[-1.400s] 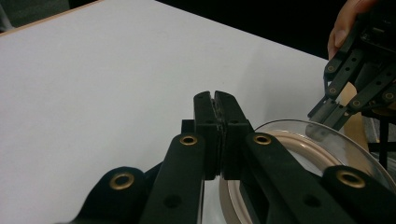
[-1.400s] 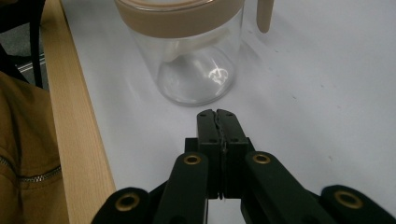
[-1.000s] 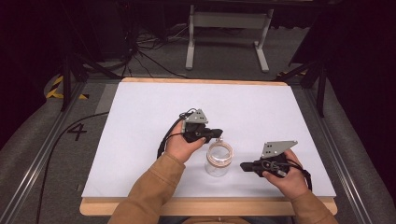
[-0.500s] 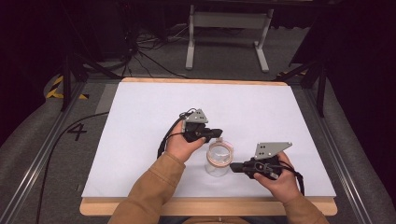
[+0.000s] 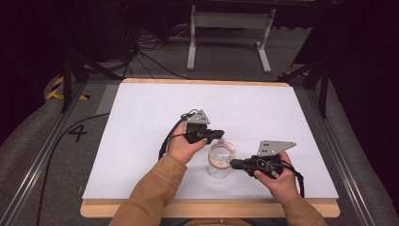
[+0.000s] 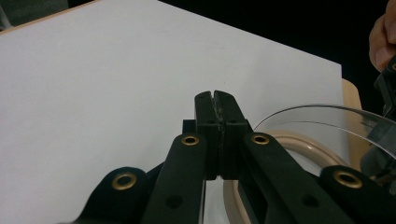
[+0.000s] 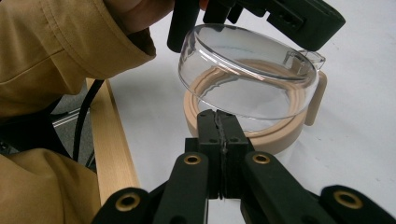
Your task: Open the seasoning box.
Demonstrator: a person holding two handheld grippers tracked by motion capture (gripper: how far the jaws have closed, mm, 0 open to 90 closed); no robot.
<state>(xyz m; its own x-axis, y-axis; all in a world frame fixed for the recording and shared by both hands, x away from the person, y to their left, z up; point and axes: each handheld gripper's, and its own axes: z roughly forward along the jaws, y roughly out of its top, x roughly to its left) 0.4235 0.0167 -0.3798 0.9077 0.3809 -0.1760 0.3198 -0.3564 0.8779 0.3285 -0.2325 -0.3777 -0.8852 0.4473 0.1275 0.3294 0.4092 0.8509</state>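
While both jaws pressed together, empty, left gripper [image 5: 220, 135] and right gripper [image 5: 234, 164] flank clear container [image 5: 219, 160].

We read this as lab or recording studio: white-topped table [image 5: 141, 122] on wooden board, metal rails [image 5: 42, 165] along both side edges, grey carpet marked "4" [image 5: 77, 133], cables [image 5: 141, 47] and metal stand [image 5: 228, 21] beyond far edge, dark surroundings.
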